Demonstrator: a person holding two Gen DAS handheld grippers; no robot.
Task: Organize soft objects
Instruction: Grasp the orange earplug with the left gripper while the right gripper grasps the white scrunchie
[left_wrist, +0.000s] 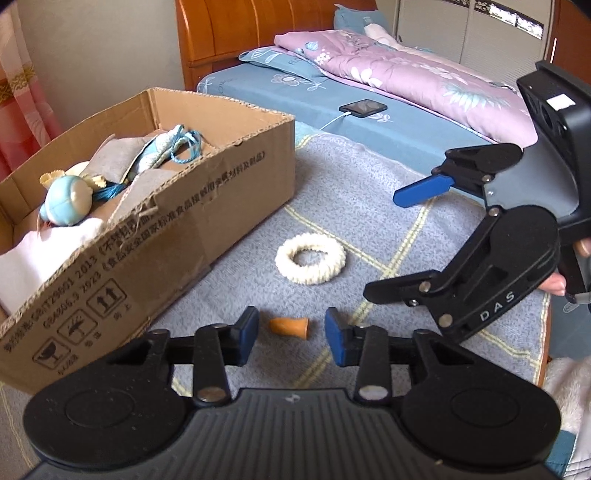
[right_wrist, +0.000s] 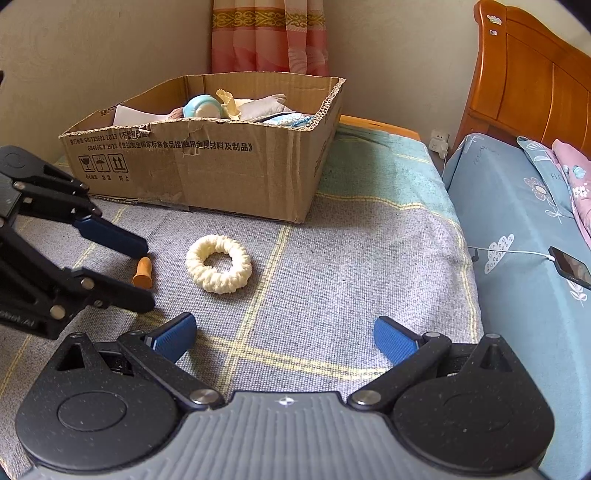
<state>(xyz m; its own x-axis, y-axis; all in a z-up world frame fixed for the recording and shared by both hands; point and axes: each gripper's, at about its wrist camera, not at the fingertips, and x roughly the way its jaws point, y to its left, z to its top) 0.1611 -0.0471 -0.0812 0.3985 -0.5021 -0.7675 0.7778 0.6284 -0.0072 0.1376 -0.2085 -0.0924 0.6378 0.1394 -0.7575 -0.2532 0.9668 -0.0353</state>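
Two wide-spread hand-held grippers: left (left_wrist: 291, 338) flanking orange piece (left_wrist: 289, 327), right (right_wrist: 284, 338) behind cream ring (right_wrist: 218, 269)

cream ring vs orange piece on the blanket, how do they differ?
The cream ring is a ribbed, fluffy loop with an open center; the orange piece is a smooth, solid stub flaring at one end. The ring is clearly larger. The orange piece sits between the open left tongs; the ring lies clear of both tongs. Both lie outside the cardboard box.
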